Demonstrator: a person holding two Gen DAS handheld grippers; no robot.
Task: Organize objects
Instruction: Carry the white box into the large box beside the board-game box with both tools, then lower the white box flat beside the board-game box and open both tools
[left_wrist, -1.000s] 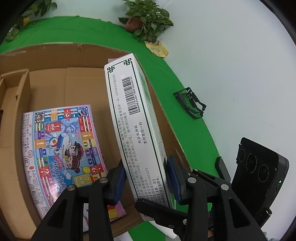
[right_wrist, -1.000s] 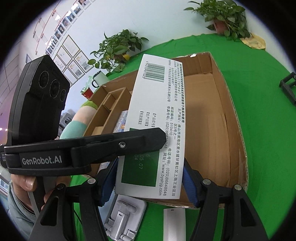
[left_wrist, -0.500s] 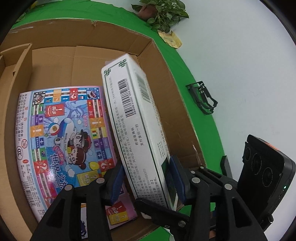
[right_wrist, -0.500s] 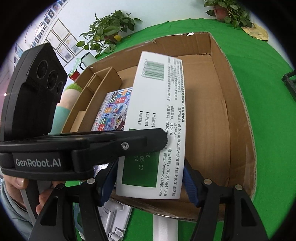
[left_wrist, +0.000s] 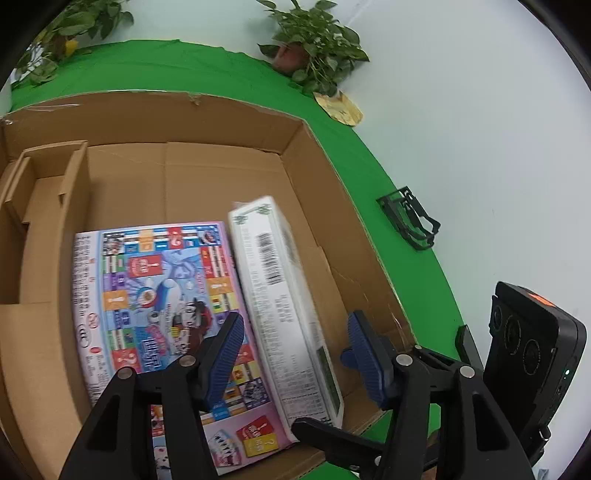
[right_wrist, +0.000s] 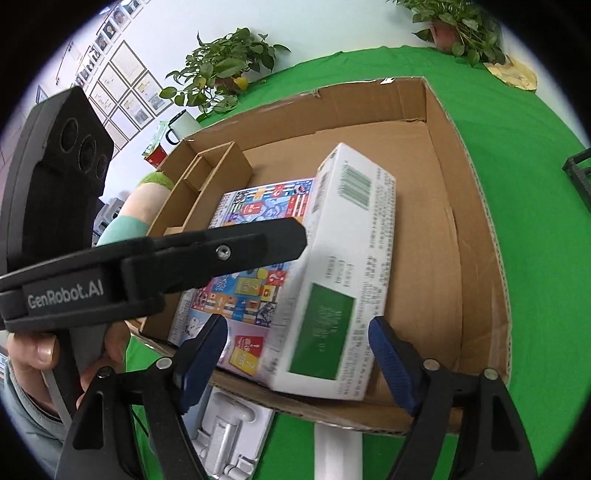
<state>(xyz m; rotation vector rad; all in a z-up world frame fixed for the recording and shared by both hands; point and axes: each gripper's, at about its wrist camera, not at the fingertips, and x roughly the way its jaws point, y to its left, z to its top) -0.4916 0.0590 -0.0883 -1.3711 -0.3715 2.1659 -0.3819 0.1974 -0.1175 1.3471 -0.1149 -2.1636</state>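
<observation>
Cardboard box (left_wrist: 325, 158), open-topped, fills most of both wrist views and sits on a green cloth (left_wrist: 376, 177). At its left end stand small cardboard dividers (left_wrist: 55, 192). Next to them a colourful board-game box (left_wrist: 162, 306) lies flat on the floor of the carton, its print too blurred to read apart from question marks and exclamation marks on red and orange squares. Just to its right, touching along one long edge, lies the white box with green trim (left_wrist: 280, 295). Its long axis runs from the near wall of the carton toward the far wall, the barcode end pointing away from the cameras and the end with the solid green panel nearest them (the small print on it is smeared by motion and unreadable). In the right wrist view it looks tilted, leaning onto the game box.

The left gripper (left_wrist: 295, 354) straddles the near end of the white box, and its jaws have just been opening: both blue pads stand clear of the box's sides. The right gripper (right_wrist: 295, 354) has likewise just been opening, with the white box (right_wrist: 332, 273) between its pads but untouched. "GenRobot.AI" is printed on the left gripper's body (right_wrist: 147, 266) in the right wrist view, above the person's hand (right_wrist: 40, 354).

Farther right on the cloth lies a black wire holder (left_wrist: 410, 218).
</observation>
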